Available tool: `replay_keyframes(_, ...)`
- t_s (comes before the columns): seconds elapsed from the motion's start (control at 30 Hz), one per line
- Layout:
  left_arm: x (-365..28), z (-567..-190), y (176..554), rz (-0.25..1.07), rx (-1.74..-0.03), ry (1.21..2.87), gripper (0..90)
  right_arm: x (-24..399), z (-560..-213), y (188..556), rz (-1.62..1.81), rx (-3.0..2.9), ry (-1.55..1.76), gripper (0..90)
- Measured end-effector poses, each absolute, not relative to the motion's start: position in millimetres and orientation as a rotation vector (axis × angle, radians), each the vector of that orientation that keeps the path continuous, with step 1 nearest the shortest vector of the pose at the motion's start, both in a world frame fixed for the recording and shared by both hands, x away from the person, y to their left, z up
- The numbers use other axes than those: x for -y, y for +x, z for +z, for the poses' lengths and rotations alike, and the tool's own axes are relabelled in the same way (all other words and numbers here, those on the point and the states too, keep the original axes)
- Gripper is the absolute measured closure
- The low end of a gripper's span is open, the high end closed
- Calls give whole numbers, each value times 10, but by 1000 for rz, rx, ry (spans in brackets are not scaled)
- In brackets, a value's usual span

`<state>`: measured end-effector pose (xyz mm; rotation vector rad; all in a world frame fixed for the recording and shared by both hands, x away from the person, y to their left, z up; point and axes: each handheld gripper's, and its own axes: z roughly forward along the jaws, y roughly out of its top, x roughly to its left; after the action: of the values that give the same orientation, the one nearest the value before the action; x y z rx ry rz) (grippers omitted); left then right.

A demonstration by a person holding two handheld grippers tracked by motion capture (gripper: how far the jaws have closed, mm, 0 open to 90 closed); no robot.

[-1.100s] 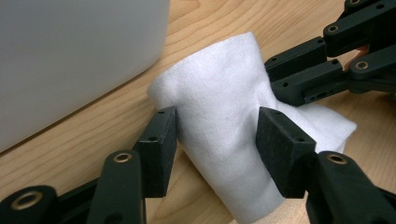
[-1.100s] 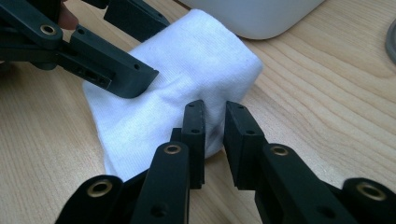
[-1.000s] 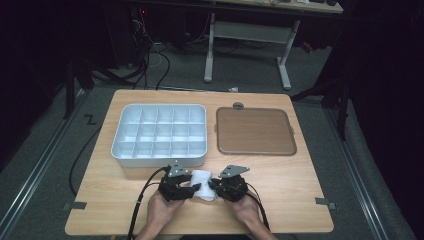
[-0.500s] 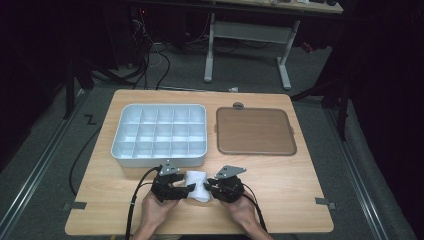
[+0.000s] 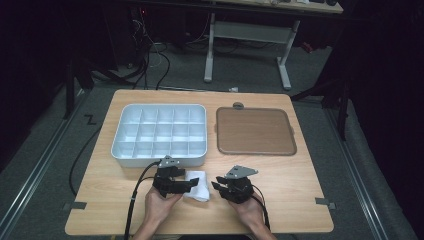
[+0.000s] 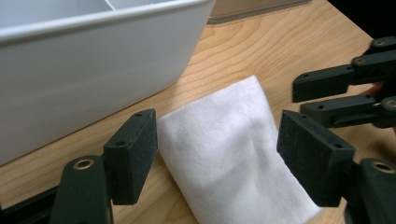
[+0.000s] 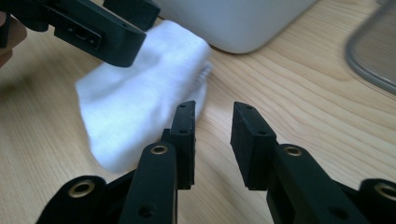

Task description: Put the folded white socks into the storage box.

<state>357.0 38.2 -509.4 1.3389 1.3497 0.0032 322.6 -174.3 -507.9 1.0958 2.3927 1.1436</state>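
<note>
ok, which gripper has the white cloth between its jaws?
The left gripper: its open jaws straddle the folded white cloth. The right gripper sits beside the cloth, nothing between its jaws.

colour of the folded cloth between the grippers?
White folded cloth, plain, no pattern; clearest in the left gripper view.

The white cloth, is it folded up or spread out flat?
Folded. The cloth lies as a small thick pad with a rounded, doubled edge, between the open left gripper pads.

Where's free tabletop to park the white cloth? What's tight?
Free: bare wood right of the right hand-held gripper, below the brown tray, and the front-left corner below the white divided bin. Crowded: front centre, where the white cloth lies between the left hand-held gripper and the right one.
</note>
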Motion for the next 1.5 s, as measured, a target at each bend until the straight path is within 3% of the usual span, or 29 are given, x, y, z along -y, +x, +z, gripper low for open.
replay_keyframes(0.17, -357, -5157, 3600, 4, -1375, 1352, 307, 1967, -5112, 3195, 1118, -2355, 1148, 706)
replay_keyframes(0.63, -384, -5268, 3610, -39, -1399, 1354, 469, 2711, -5211, 3118, 990, -2186, 1327, 679)
replay_keyframes(0.87, -396, -5282, 3614, -61, -1419, 1339, 497, 2970, -5247, 3127, 971, -2106, 1406, 633)
replay_keyframes(1.17, -385, -5284, 3600, -65, -1418, 1349, 547, 3120, -5307, 3134, 910, -2051, 1443, 596)
replay_keyframes(1.5, -351, -5261, 3557, -62, -1383, 1367, 677, 3101, -5308, 3159, 883, -2048, 1440, 536)
